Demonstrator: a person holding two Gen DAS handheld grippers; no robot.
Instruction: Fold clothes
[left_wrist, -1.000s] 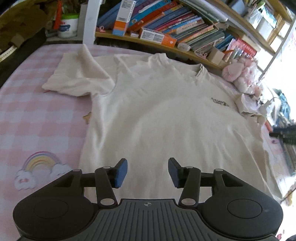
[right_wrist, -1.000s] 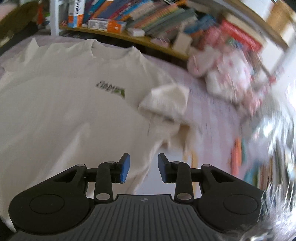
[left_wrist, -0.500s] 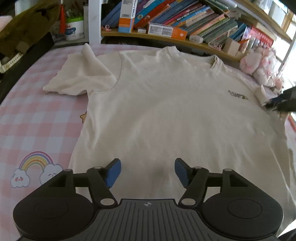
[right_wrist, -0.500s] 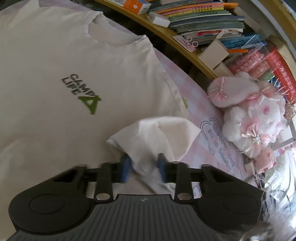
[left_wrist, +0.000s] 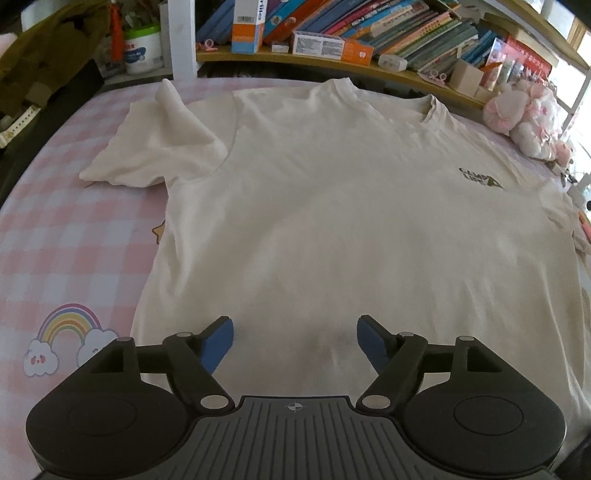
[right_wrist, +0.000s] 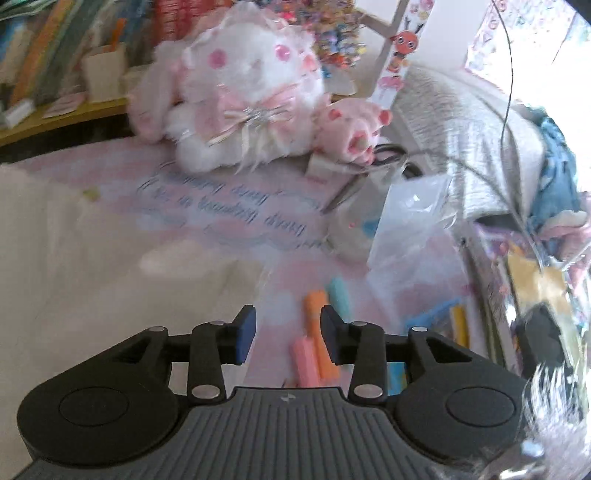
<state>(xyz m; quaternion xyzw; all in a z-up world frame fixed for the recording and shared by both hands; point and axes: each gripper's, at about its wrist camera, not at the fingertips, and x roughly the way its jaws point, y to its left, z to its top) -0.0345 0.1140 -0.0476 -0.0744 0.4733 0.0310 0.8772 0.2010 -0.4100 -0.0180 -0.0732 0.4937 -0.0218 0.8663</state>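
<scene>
A cream T-shirt (left_wrist: 332, 221) with a small dark chest logo (left_wrist: 480, 181) lies spread face up on a pink checked bed sheet (left_wrist: 74, 240). Its left sleeve (left_wrist: 155, 147) is rumpled and stands up in a peak. My left gripper (left_wrist: 295, 328) hovers over the shirt's lower hem, its jaws opening wide with only flat cloth beneath. In the blurred right wrist view, the shirt's right edge (right_wrist: 92, 258) fills the left side. My right gripper (right_wrist: 287, 325) is just past that edge, jaws opening with nothing between them.
Several pastel blocks (right_wrist: 317, 332) lie on the sheet under the right gripper. Pink plush toys (right_wrist: 251, 92), a clear plastic bag (right_wrist: 410, 221) and clutter sit beyond. A shelf of books (left_wrist: 369, 33) runs along the bed's far side, with a white tub (left_wrist: 142, 51) at its left.
My left jaws have spread wider. The right gripper closed on the bunched right sleeve, then swung right, off the shirt toward the plush toys, and its jaws parted again.
</scene>
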